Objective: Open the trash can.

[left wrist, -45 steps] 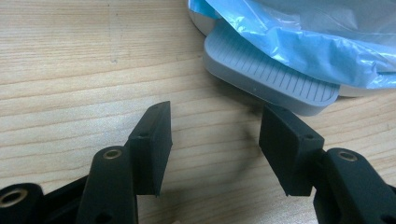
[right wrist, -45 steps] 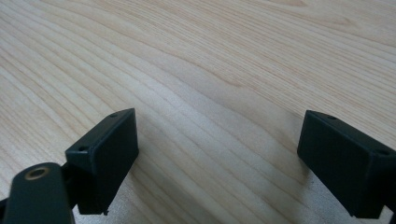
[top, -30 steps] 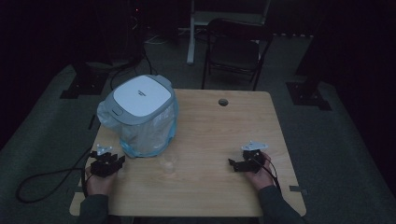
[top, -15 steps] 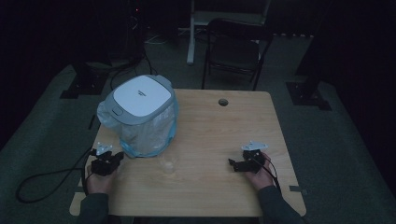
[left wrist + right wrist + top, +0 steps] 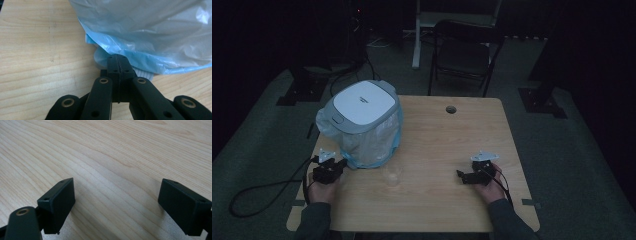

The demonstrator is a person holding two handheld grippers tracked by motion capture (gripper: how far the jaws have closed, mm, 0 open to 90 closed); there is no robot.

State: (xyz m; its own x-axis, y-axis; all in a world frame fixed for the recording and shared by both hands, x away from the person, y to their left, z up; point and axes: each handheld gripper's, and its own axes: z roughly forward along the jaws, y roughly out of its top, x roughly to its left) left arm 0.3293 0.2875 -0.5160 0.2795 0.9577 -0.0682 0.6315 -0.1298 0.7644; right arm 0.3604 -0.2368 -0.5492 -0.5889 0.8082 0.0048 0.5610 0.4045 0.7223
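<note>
High view being kept dim and murky, dark surroundings, gripper views being lit brightly, pale wooden table (image 5: 112,152) sharp, soft shadows being cast.

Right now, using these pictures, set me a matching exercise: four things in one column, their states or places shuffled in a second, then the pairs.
Column one:
1. left gripper
2. right gripper
3. white lid
4. clear cup

Column two:
A. jaws wide apart over bare wood
B. on top of the bagged bin
C. jaws together at the blue bag's edge
D. standing on the table between the two grippers

Pairs: 1-C, 2-A, 3-B, 4-D
</note>
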